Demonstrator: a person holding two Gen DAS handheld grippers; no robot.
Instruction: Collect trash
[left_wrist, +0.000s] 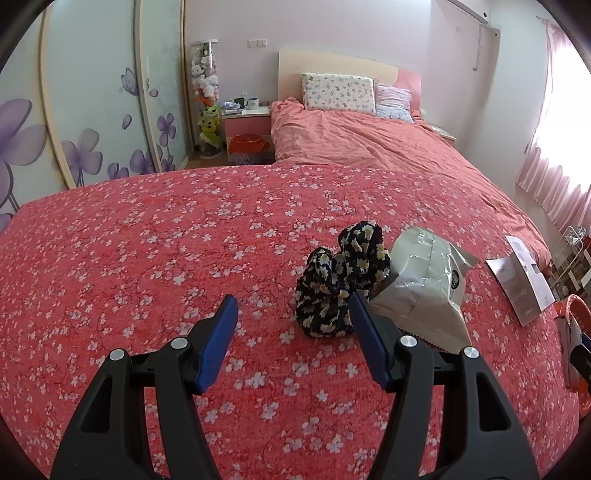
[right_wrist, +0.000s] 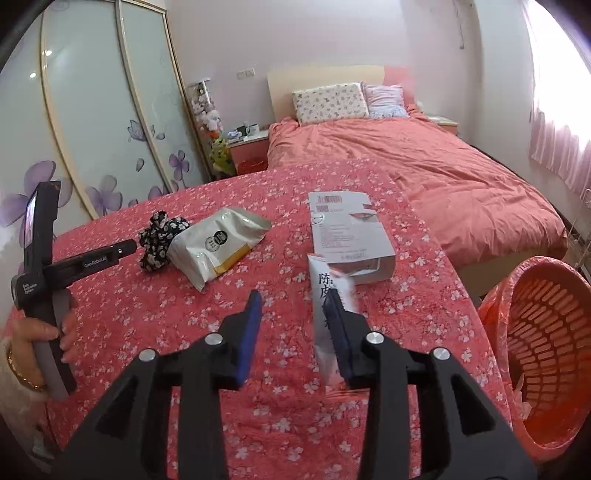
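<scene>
On the red floral table cover (left_wrist: 147, 258) lie a black floral scrunchie (left_wrist: 340, 280), a white foil snack bag (left_wrist: 424, 284) and a flat grey carton (left_wrist: 521, 280). My left gripper (left_wrist: 293, 314) is open and empty, just short of the scrunchie. In the right wrist view my right gripper (right_wrist: 295, 314) is open, its right finger lying against a white wrapper with black characters (right_wrist: 325, 291). The carton (right_wrist: 347, 232), snack bag (right_wrist: 218, 247) and scrunchie (right_wrist: 159, 240) lie beyond. The left gripper (right_wrist: 122, 253) shows at the left.
An orange plastic basket lined with an orange bag (right_wrist: 543, 332) stands at the table's right edge. Beyond the table is a bed with a pink duvet (left_wrist: 369, 144), a nightstand (left_wrist: 247, 122) and a sliding wardrobe (left_wrist: 92, 110).
</scene>
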